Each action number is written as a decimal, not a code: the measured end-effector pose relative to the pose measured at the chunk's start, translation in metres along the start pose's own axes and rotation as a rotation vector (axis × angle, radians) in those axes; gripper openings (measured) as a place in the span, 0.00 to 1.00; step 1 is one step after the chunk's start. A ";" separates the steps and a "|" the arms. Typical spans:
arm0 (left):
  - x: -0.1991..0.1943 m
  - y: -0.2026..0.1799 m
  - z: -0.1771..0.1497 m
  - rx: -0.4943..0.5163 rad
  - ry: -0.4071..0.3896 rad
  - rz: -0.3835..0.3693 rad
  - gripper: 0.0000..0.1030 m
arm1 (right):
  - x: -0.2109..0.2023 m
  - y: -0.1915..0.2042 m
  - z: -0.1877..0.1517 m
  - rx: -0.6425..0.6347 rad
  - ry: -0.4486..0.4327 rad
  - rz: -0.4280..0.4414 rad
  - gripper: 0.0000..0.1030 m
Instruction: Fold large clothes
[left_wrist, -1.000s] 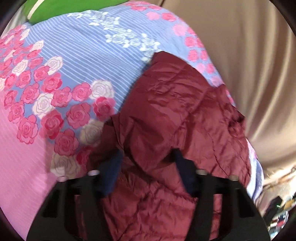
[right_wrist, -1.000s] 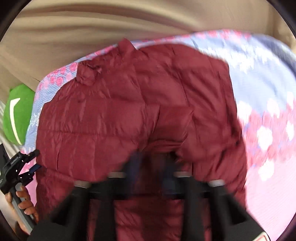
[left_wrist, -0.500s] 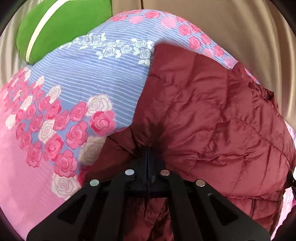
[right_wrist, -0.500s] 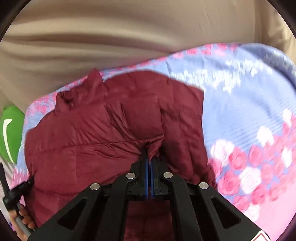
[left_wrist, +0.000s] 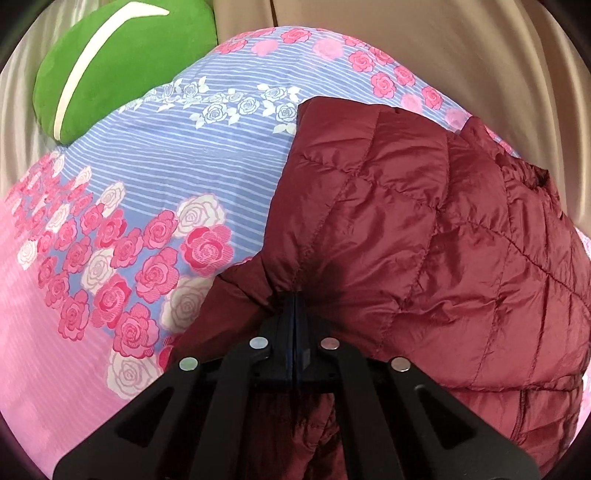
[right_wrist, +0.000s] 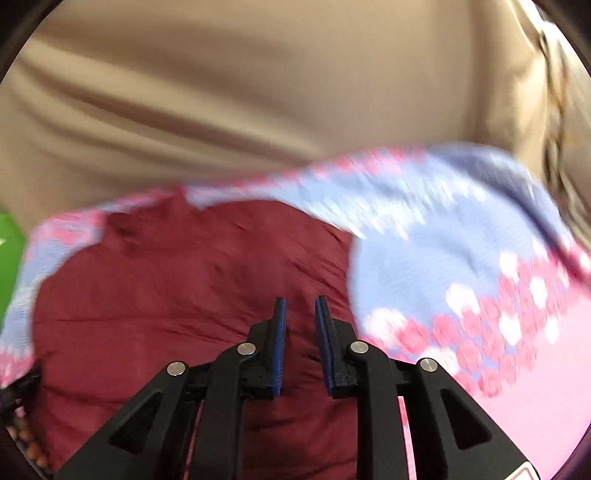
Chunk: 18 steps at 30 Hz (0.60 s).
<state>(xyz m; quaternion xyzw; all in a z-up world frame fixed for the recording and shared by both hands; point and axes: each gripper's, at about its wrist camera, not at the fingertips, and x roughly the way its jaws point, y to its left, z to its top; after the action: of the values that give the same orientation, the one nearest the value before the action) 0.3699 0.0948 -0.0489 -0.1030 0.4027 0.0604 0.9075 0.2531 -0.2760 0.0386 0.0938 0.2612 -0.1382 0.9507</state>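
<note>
A dark red quilted puffer jacket (left_wrist: 424, 240) lies on a bed with a floral sheet (left_wrist: 166, 173). My left gripper (left_wrist: 294, 295) is shut on a fold of the jacket's edge, with the fabric bunched at its tips. In the right wrist view the jacket (right_wrist: 177, 295) lies flat below. My right gripper (right_wrist: 298, 306) is open with a narrow gap and holds nothing, just above the jacket. That view is blurred by motion.
A green pillow with a white stripe (left_wrist: 110, 62) sits at the bed's far left corner. A beige curtain (right_wrist: 258, 92) hangs behind the bed. The sheet (right_wrist: 461, 277) extends to the right of the jacket. A hand with a bead bracelet (right_wrist: 29, 443) shows at lower left.
My right gripper was shut on the jacket half a second ago and has now opened and let it go, pulling back. My left gripper stays shut on the jacket, barely moved.
</note>
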 end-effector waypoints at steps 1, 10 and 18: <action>0.000 -0.001 0.000 0.004 -0.002 0.005 0.00 | -0.005 0.019 0.002 -0.051 0.010 0.069 0.19; 0.001 0.001 -0.002 0.016 -0.004 0.006 0.00 | 0.056 0.118 -0.047 -0.338 0.230 0.221 0.04; 0.002 0.000 -0.001 0.026 -0.005 0.020 0.00 | 0.071 -0.048 -0.028 -0.016 0.248 -0.019 0.04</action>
<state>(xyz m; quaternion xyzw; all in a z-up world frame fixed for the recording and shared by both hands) 0.3703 0.0940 -0.0511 -0.0868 0.4021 0.0645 0.9092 0.2833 -0.3297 -0.0269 0.1002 0.3787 -0.1326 0.9105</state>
